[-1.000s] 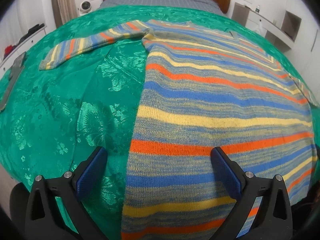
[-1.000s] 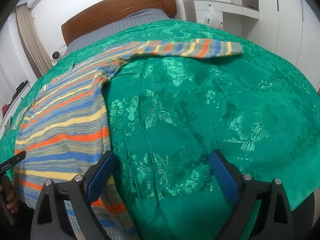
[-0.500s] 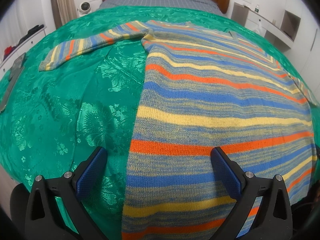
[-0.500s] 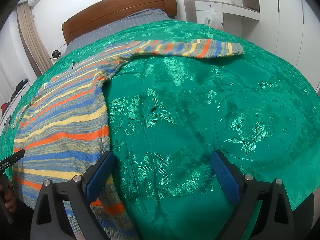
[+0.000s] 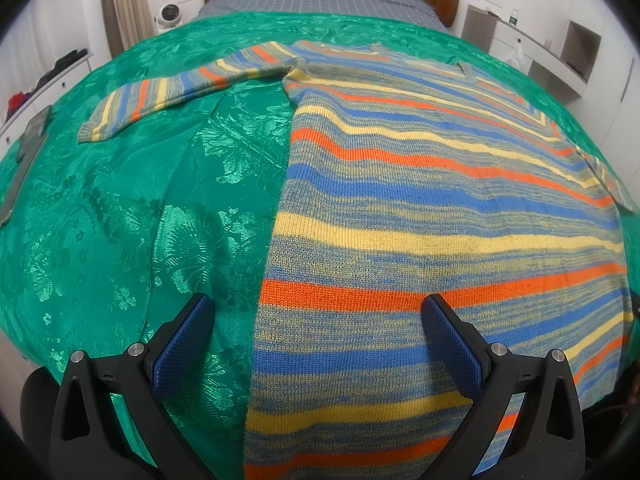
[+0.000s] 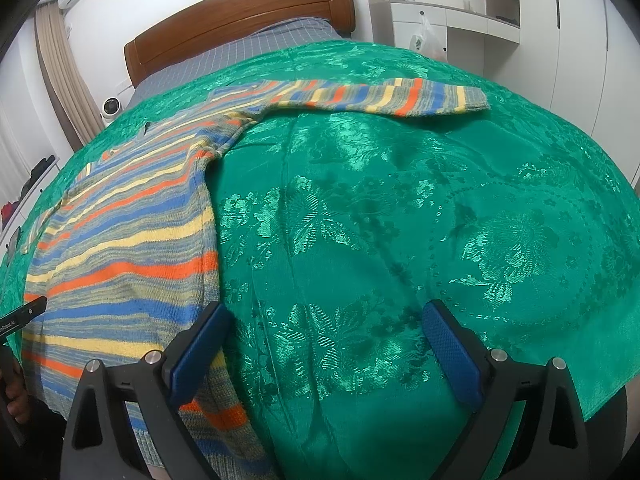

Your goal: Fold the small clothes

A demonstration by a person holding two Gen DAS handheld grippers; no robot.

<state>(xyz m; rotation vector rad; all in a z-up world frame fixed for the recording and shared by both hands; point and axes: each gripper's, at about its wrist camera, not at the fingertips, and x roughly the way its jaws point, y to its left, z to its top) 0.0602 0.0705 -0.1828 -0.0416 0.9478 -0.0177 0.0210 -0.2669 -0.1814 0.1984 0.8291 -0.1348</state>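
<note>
2 tools, left tool [image 5: 316, 320] and right tool [image 6: 324, 326], gape above green bedspread [image 6: 400, 220].

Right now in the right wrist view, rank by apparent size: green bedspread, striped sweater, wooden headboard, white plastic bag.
1. Green bedspread
2. Striped sweater
3. Wooden headboard, farther away, so true size unsure
4. White plastic bag

I'm working in a home bedroom: a bed with a wooden headboard [image 6: 240, 16], green bedspread [image 6: 400, 220], curtain [image 6: 60, 72] and white cupboards [image 6: 540, 32].
</note>
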